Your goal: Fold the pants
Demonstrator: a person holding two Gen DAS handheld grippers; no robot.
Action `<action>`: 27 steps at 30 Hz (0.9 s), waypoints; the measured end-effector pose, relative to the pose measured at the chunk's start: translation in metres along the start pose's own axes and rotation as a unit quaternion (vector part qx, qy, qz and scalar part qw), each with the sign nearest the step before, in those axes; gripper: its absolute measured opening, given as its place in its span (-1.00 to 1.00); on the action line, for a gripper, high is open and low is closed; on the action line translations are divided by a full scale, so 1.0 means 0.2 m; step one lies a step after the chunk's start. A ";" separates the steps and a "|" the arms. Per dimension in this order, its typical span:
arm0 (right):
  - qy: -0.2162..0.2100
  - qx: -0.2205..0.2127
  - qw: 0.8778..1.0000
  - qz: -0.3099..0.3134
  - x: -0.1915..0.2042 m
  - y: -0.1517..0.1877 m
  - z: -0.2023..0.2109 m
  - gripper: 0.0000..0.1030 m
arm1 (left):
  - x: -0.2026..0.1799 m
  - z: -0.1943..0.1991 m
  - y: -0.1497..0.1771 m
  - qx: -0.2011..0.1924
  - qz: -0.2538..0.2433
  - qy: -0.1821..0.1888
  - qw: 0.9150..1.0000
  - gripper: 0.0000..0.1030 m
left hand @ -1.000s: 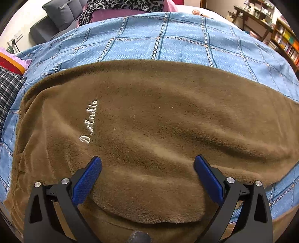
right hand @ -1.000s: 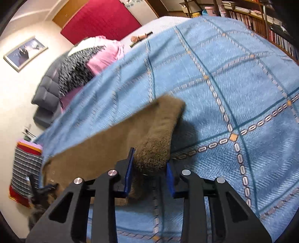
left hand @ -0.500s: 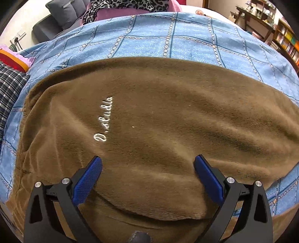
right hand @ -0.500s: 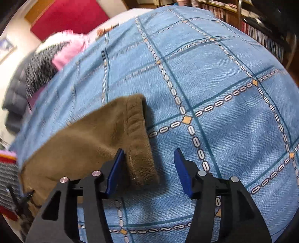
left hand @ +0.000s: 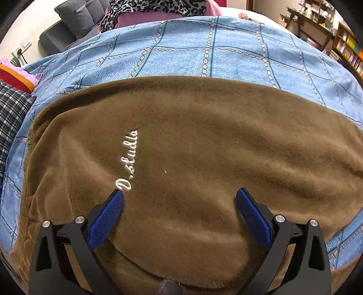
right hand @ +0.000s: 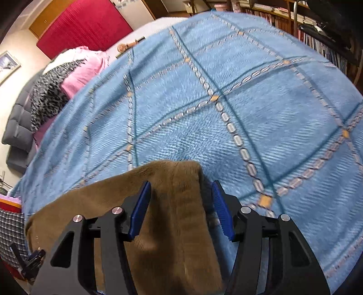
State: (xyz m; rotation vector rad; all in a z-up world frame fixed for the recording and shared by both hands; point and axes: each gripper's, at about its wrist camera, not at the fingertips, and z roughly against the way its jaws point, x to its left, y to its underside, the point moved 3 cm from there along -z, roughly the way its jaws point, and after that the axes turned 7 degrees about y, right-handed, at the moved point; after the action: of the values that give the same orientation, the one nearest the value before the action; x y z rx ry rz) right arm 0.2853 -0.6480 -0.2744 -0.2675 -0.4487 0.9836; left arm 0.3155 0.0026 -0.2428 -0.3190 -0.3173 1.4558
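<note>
Brown fleece pants [left hand: 204, 158] with white script embroidery [left hand: 128, 158] lie flat on a blue patterned bedspread [left hand: 204, 52]. My left gripper [left hand: 179, 199] is open and empty, just above the pants' near part. In the right wrist view the leg end of the pants [right hand: 177, 181] lies between the blue pads of my right gripper [right hand: 181, 195], which is open; the pads stand apart from the cloth. The left gripper [right hand: 31, 261] shows small at the far end of the pants.
Checked and striped folded clothes [left hand: 11, 109] lie at the left edge of the bed. A leopard-print and pink pile [left hand: 154, 9] and a grey sofa [left hand: 68, 20] are behind. Bookshelves [right hand: 317, 34] stand to the right of the bed.
My right gripper has let go of the leg end, opened, and now stands over it on the bedspread. My left gripper stayed open and shifted slightly over the pants.
</note>
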 end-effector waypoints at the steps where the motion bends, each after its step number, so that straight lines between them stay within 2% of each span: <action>1: 0.009 -0.006 1.000 0.011 0.02 0.00 0.00 -0.46 | 0.01 -0.01 -0.01 -0.001 0.001 -0.002 1.000 0.91; 4: 0.038 -0.046 0.998 0.030 0.06 -0.04 0.04 -0.59 | 0.04 -0.04 -0.04 -0.003 0.007 -0.006 1.000 0.91; 7: 0.062 -0.072 0.995 0.033 0.07 -0.10 0.04 -0.60 | 0.08 -0.09 -0.06 0.000 0.021 0.000 1.000 0.91; 12: 0.096 -0.060 0.992 0.063 0.11 -0.10 -0.09 -0.57 | 0.10 -0.12 -0.06 -0.005 0.027 0.012 1.000 0.91; 14: 0.089 -0.063 0.993 0.056 0.10 -0.10 -0.09 -0.54 | 0.11 -0.11 -0.06 -0.006 0.027 0.016 0.999 0.91; 16: 0.076 -0.062 0.994 0.040 0.09 -0.10 -0.06 -0.25 | 0.14 -0.09 -0.07 -0.011 0.030 0.012 0.999 0.91; 19: 0.075 -0.079 0.993 0.039 0.08 -0.09 0.03 -0.10 | 0.22 -0.04 -0.10 -0.025 0.043 -0.003 0.999 0.91; 23: 0.075 -0.094 0.992 0.026 0.08 -0.08 0.13 -0.02 | 0.41 0.02 -0.14 -0.036 0.091 -0.010 0.995 0.91; 27: 0.058 -0.087 0.994 0.004 0.11 -0.08 0.17 -0.01 | 0.62 0.08 -0.17 -0.036 0.149 -0.010 0.988 0.91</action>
State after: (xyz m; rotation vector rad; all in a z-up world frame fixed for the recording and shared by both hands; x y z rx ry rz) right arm 0.2908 -0.6384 -0.2322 -0.4820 -0.4276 0.9317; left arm 0.3509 0.1233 -0.2126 -0.4243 -0.3495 1.7451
